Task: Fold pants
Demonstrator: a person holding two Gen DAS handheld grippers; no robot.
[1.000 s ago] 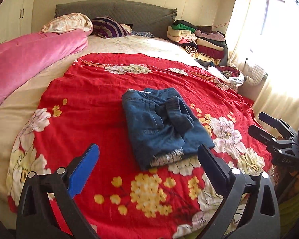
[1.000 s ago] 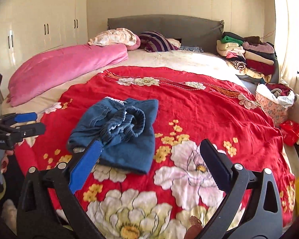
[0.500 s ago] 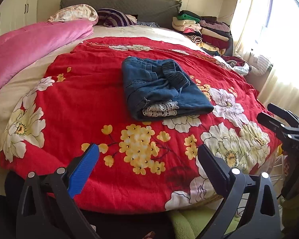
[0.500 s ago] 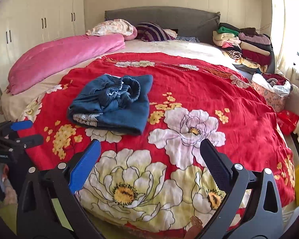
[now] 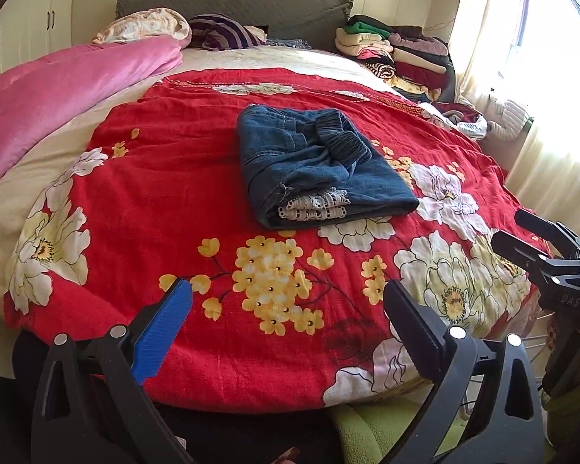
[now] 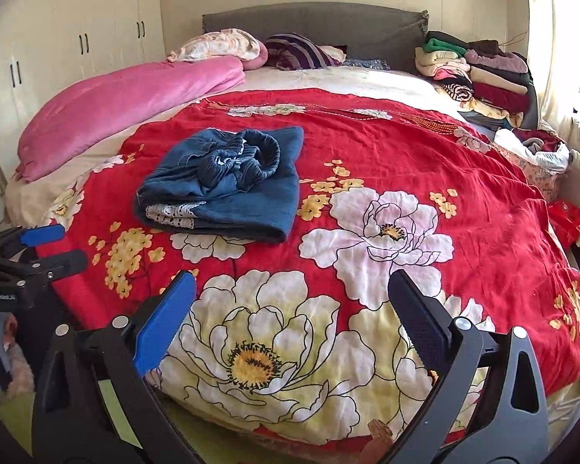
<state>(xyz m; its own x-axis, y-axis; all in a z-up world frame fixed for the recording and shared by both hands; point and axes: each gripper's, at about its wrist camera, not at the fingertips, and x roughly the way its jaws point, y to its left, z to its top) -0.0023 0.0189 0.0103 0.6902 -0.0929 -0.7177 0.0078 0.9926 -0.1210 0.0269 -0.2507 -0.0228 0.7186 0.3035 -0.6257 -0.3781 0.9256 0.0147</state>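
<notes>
On the red flowered bedspread (image 5: 166, 178) lie the folded pants (image 5: 317, 166), near its middle. Left hand-held gripper (image 5: 286, 324) and right hand-held gripper (image 6: 290, 309): both spread wide, empty, short of the bed's foot.

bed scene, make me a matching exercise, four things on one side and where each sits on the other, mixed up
Things:
1. folded blue pants
2. pink duvet
3. stack of folded clothes
4. striped pillow

Places:
A. far right corner of the bed, near the window
B. along the left side of the bed
C. middle of the red floral blanket
D. at the grey headboard

Pairs: 1-C, 2-B, 3-A, 4-D

Both hand-held grippers, left and right, are open and hold nothing.
</notes>
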